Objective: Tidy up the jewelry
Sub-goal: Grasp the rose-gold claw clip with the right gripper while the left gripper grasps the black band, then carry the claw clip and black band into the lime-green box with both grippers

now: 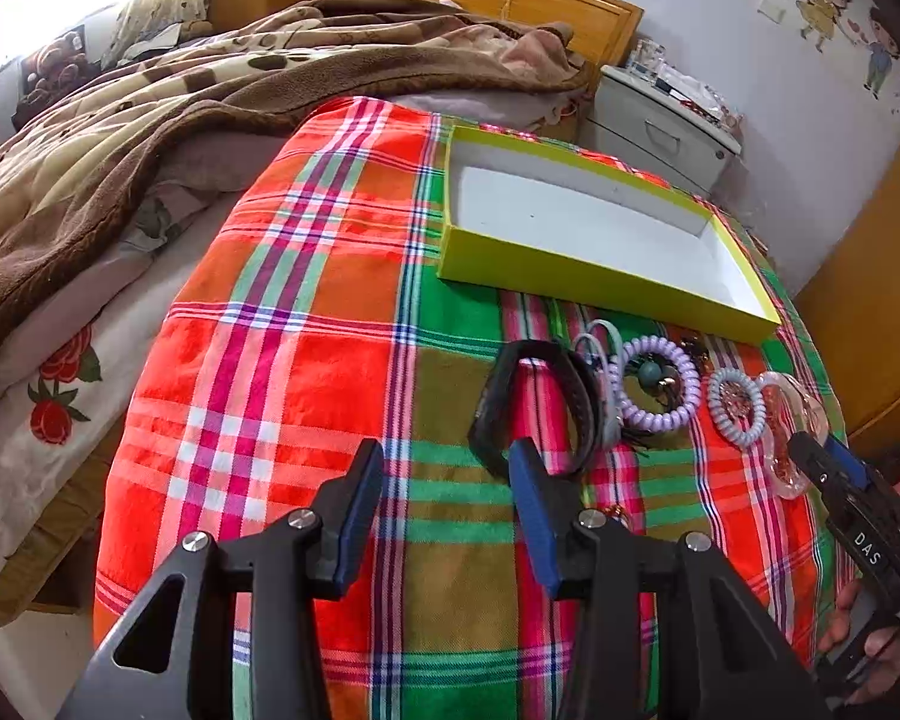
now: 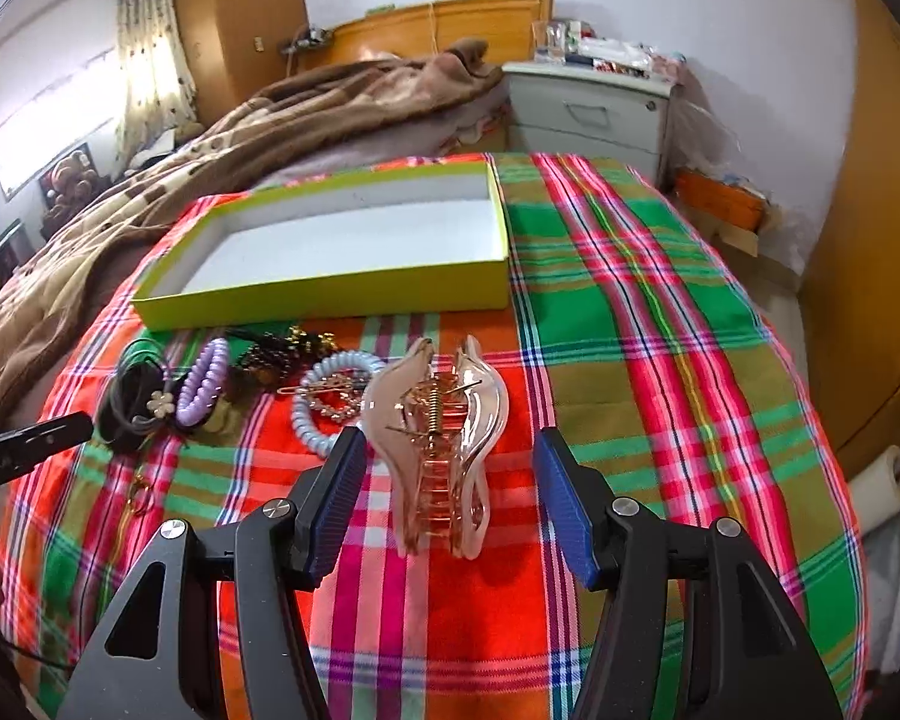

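Note:
An empty yellow-green box (image 2: 330,294) with a white inside sits at the back of the plaid cloth. A pink translucent claw clip (image 2: 438,396) lies on the cloth between the fingers of my right gripper (image 2: 450,441), which is open, its pads apart from the clip. To its left are a pale blue spiral tie (image 2: 306,420), a purple spiral tie (image 2: 204,384) and black cords (image 2: 126,402). In the left wrist view my left gripper (image 1: 447,456) is open and holds nothing. Its right fingertip overlaps the near end of a black band (image 1: 534,408).
The plaid cloth (image 1: 306,276) covers a bed, with a brown blanket (image 1: 120,138) heaped to the left. A grey bedside cabinet (image 2: 588,114) stands beyond the box, and a wooden wardrobe (image 2: 870,240) to the right. A small gold hook (image 2: 141,492) lies near the front left.

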`<state>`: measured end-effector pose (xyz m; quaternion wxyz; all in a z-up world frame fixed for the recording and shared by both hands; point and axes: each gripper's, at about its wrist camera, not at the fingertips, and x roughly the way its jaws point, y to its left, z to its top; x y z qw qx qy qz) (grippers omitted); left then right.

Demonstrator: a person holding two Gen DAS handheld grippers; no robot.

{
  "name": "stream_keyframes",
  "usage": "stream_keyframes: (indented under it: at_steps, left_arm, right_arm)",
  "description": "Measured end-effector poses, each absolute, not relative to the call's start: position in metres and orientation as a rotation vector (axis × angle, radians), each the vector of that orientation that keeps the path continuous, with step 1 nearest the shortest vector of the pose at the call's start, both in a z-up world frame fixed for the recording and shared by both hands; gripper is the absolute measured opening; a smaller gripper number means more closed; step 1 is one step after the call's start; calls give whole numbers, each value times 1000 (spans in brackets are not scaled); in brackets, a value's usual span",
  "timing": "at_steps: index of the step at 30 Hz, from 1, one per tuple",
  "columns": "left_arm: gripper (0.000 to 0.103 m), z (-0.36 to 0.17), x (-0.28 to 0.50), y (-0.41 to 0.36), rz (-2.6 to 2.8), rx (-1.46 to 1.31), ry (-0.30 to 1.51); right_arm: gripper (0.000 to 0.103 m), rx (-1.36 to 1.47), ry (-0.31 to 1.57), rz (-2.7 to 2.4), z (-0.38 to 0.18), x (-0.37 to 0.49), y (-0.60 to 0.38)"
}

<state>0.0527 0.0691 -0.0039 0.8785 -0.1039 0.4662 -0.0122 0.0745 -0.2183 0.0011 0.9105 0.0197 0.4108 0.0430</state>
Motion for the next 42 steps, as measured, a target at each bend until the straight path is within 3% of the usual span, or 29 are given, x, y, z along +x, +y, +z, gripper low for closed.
stream_keyframes:
  at_steps: [4, 5, 7, 13, 27, 38, 42]
  left_arm:
    - [45, -7, 57, 70, -25, -209, 983]
    - [46, -8, 58, 71, -23, -209, 987]
    - [46, -9, 60, 72, -26, -220, 986]
    - [46, -7, 63, 74, -25, -229, 985]
    - [45, -7, 81, 64, -98, -216, 1016]
    - [45, -13, 87, 46, -45, -53, 1029]
    - [38, -13, 87, 47, -43, -70, 1026]
  right_arm:
    - [57, 50, 858, 89, -2, 77, -220]
    - [53, 51, 860, 92, -2, 78, -221]
    - [36, 49, 859, 100, -2, 77, -220]
    - [27, 60, 838, 100, 2, 75, -221]
    - [26, 120, 758, 101, 22, 70, -231]
    - [26, 143, 759, 116, 21, 71, -233]
    - [26, 145, 761, 127, 20, 73, -232]
